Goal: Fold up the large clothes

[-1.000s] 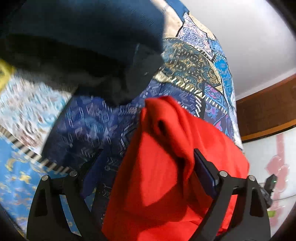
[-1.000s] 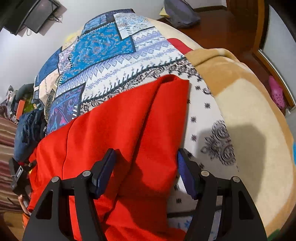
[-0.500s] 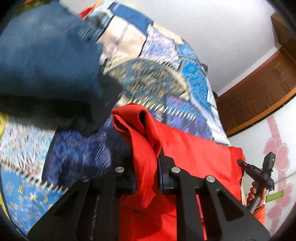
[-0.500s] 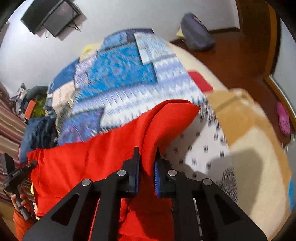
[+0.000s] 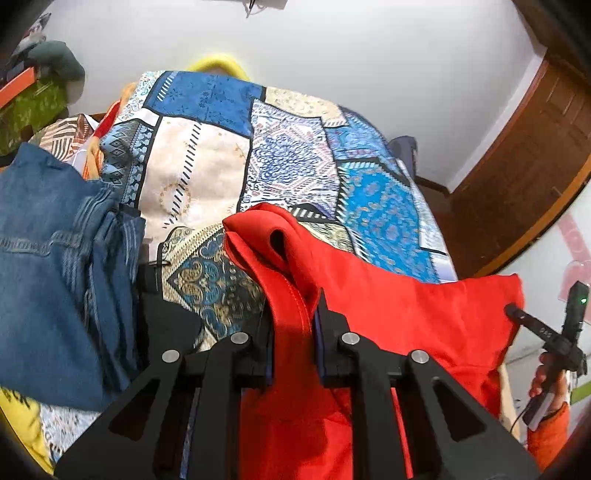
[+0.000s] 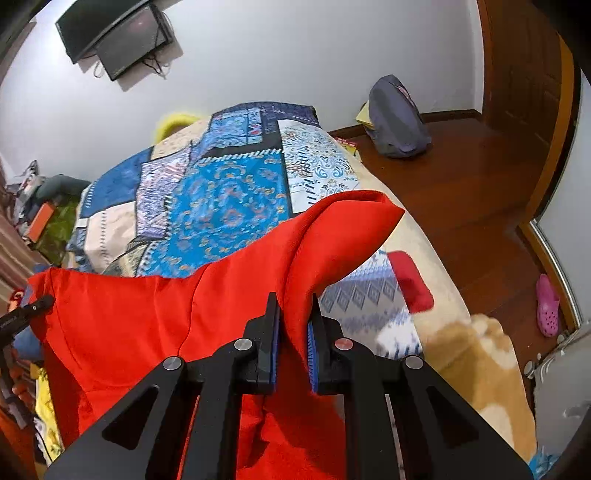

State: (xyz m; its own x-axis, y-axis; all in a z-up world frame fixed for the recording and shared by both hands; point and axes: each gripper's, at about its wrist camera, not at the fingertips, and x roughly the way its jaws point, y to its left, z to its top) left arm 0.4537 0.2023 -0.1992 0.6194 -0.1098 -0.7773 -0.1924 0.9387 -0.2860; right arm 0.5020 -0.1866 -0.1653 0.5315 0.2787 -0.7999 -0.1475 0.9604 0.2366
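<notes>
A large red garment (image 5: 406, 314) hangs stretched between both grippers above a bed with a blue patchwork cover (image 5: 295, 155). My left gripper (image 5: 293, 325) is shut on one bunched corner of it, the fold sticking up past the pads. In the right wrist view my right gripper (image 6: 293, 321) is shut on the other corner of the red garment (image 6: 147, 314), whose edge runs left to the far gripper (image 6: 22, 317). The right gripper, held by a hand, also shows at the right edge of the left wrist view (image 5: 546, 332).
Blue jeans (image 5: 48, 258) and a black cloth (image 5: 166, 325) lie on the bed's left side. A tan blanket (image 6: 472, 354) covers the bed's right side. A grey backpack (image 6: 395, 118) and a pink clog (image 6: 548, 304) are on the wooden floor; a TV (image 6: 114, 33) hangs on the wall.
Both grippers went from open around the red garment's corners to shut on them, then rose, lifting the cloth off the bed. More wall and room now shows in both views.
</notes>
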